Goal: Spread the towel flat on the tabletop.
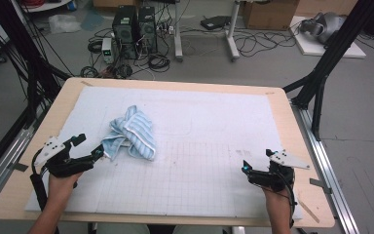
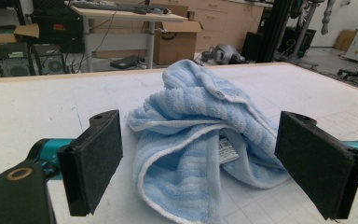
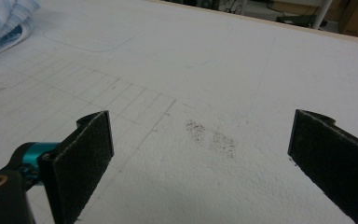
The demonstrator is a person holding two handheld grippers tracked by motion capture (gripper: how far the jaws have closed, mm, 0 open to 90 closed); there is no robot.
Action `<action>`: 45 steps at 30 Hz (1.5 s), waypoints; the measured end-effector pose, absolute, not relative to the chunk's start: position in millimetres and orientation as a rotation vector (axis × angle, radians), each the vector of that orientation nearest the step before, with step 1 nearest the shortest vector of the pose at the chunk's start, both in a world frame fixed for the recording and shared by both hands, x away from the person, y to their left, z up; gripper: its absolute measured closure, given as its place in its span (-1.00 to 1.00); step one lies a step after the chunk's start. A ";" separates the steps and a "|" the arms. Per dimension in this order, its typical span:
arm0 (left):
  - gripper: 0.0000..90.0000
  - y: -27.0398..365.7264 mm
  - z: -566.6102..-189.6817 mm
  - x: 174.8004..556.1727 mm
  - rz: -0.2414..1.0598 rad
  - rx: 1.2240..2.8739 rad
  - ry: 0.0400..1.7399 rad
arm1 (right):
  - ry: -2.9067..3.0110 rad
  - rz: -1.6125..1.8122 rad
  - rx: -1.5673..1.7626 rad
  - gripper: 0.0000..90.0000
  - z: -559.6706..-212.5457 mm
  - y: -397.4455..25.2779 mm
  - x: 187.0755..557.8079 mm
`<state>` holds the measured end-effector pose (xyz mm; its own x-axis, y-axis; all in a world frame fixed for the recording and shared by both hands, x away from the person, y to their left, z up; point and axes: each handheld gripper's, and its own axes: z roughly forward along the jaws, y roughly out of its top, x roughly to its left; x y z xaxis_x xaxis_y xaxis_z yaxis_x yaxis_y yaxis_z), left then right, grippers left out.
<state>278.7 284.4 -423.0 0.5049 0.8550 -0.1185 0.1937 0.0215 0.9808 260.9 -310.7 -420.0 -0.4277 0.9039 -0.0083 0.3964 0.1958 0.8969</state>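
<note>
1. The left gripper (image 1: 88, 146) sits at the near-left part of the white mat (image 1: 214, 122), with its jaws spread wide and nothing between them. In the left gripper view both black pads (image 2: 95, 163) stand clearly apart, framing the towel.

2. The towel (image 1: 131, 132) is a light blue striped one, crumpled into a loose heap on the left-centre of the mat. It lies just ahead of the left gripper and a bit to the right of it. In the high view the nearest jaw tip looks right up against the towel's lower-left edge, maybe touching, but that can't be told for sure.

3. From the left gripper view, the towel (image 2: 200, 149) is dead centre between the jaws, with a folded white-trimmed hem and a small label (image 2: 227, 150) facing the gripper. So the heap is basically lined up for a straight push forward and a pinch.

4. The heap's long axis seems to run from near-left to far-right, roughly along the way the left gripper points.

5. The right gripper (image 1: 257, 168) is wide open too, holding nothing, parked at the near-right of the mat, well apart from the towel. In its own view the towel (image 3: 4, 23) only peeks in at the upper left corner.

6. Judgement call: the left hand is way nearer, so it's the obvious one to grab first.
</note>
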 end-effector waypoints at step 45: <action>-0.53 243.7 -397.2 314.1 0.575 1.604 0.911 | 2.180 1.181 0.985 -0.87 -423.1 -252.9 273.4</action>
